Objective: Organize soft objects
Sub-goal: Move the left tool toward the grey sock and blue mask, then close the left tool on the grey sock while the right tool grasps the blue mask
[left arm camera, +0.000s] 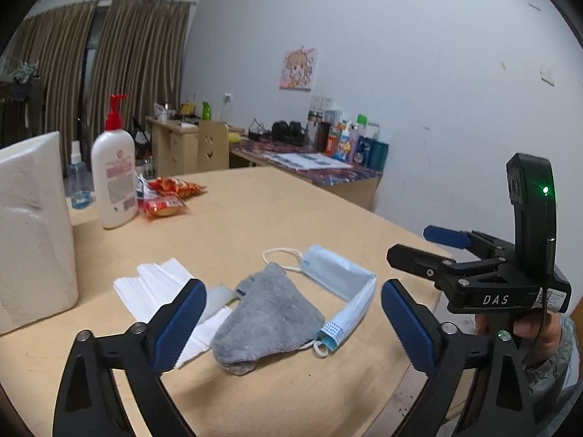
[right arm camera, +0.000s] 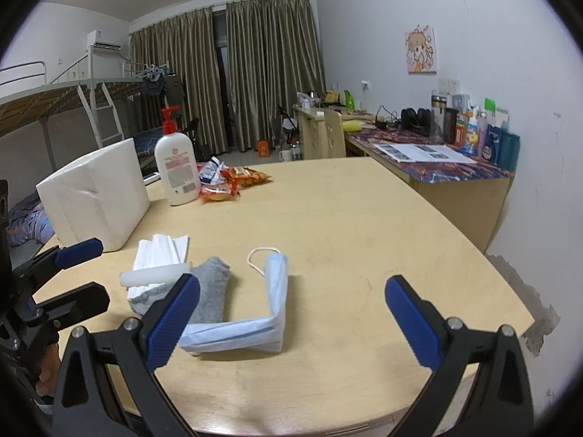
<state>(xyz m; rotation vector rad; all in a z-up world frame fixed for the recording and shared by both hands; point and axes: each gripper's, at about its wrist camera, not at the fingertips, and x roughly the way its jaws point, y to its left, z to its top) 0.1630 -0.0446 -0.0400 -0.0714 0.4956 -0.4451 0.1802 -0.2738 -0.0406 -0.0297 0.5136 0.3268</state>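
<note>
A grey sock (left arm camera: 266,317) lies on the wooden table (left arm camera: 291,211), draped over a bent blue face mask (left arm camera: 346,276) and the edge of folded white tissues (left arm camera: 160,280). My left gripper (left arm camera: 293,302) stands open just short of the sock, its pads clear of it. In the right wrist view the mask (right arm camera: 255,331) stands folded in an L shape, with the sock (right arm camera: 211,291) and tissues (right arm camera: 160,251) behind it. My right gripper (right arm camera: 291,291) is open and empty, its left finger close to the mask. Each gripper shows in the other's view, the right gripper (left arm camera: 408,242) and the left gripper (right arm camera: 102,269).
A white stick (right arm camera: 156,276) lies across the tissues. A big white tissue pack (right arm camera: 94,196), a lotion pump bottle (right arm camera: 177,167) and snack packets (right arm camera: 237,178) stand at the table's back left. A cluttered desk (right arm camera: 455,178) lines the right wall. The table edge runs close below the grippers.
</note>
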